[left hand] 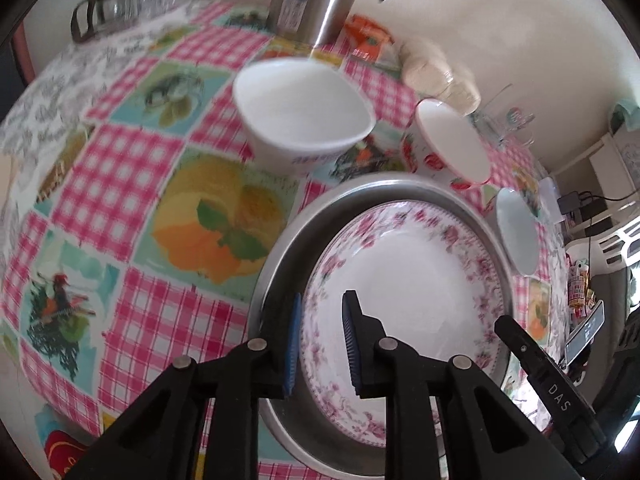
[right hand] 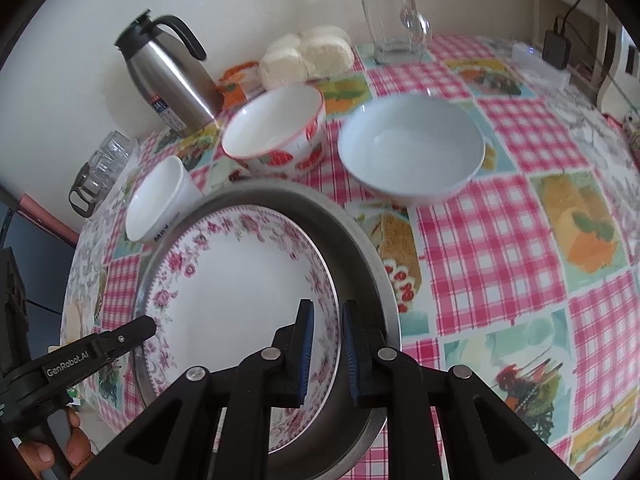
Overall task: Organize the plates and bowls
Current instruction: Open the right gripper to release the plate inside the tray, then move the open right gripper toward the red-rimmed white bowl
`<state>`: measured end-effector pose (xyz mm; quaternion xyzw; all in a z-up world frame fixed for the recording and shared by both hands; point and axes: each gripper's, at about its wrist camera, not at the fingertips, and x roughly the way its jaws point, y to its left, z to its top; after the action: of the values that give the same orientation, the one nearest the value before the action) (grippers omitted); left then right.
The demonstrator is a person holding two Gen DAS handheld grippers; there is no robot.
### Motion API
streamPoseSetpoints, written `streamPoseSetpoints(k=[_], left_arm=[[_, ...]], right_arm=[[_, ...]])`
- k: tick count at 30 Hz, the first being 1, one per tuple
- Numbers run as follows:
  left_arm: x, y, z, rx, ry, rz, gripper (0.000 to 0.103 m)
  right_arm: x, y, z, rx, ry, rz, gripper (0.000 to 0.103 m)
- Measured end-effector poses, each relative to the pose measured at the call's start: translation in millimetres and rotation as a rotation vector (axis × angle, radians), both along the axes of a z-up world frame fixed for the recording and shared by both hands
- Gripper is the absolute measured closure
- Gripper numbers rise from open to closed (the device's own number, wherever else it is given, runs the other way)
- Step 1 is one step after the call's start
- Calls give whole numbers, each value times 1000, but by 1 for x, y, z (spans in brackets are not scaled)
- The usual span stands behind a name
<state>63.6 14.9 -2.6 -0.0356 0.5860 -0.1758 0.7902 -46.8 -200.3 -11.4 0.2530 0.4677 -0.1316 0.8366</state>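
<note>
Seating: floral plate (right hand: 240, 292) lies inside the steel pan (right hand: 360, 248), both grippers at its rim – looks like the tail end of the plate step.
L gripper (left hand: 320, 344): jaws a little apart, straddling the plate's near-left rim; pads not clearly pressing, reads as let go.
R gripper (right hand: 325, 350): nearly closed, pinching the plate's right rim btwn its blue pads.
Plate posn: directly under both sets of fingertips, roughly level in the pan, pan wall just outside the R gripper's outer finger.
Bowls: ahead of the grippers, well apart from the pan – small white bowl (left hand: 304, 116), strawberry bowl (right hand: 276, 128), pale blue bowl (right hand: 412, 148), none nested yet.
Next (judgement): R jaws need to spread & lift clear w/o dragging the rim; then reach fwd for a bowl, prob. the nearest white one.
Hidden: near edge of plate and pan behind the gripper bodies; whether L pads touch the rim can't be told.
Blur: L view smeared, bowl lettering unreadable.
Cut off: thermos jug (right hand: 168, 76) top lost in L view.
</note>
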Motion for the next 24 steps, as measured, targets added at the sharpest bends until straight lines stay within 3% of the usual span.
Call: streamPoseSetpoints(k=[5, 7, 8, 12, 16, 21, 24], left_arm=[[-9, -8, 15, 6, -84, -32, 75], [-12, -10, 18, 33, -105, -36, 60], [-12, -11, 17, 46, -110, -37, 57], [-9, -13, 13, 70, -99, -35, 48], [-8, -17, 7, 113, -100, -45, 24], [-9, -19, 5, 162, -123, -41, 21], [-7, -17, 3, 189, -135, -20, 9]], right_arm=[[-2, 5, 15, -39, -57, 11, 84], [-3, 6, 18, -55, -61, 12, 83], [-2, 6, 18, -59, -64, 9, 80], [-3, 3, 17, -62, -63, -8, 56], [-2, 1, 13, -71, -47, -7, 43], [-1, 1, 9, -92, -32, -6, 27], [-2, -2, 6, -93, -26, -18, 15]])
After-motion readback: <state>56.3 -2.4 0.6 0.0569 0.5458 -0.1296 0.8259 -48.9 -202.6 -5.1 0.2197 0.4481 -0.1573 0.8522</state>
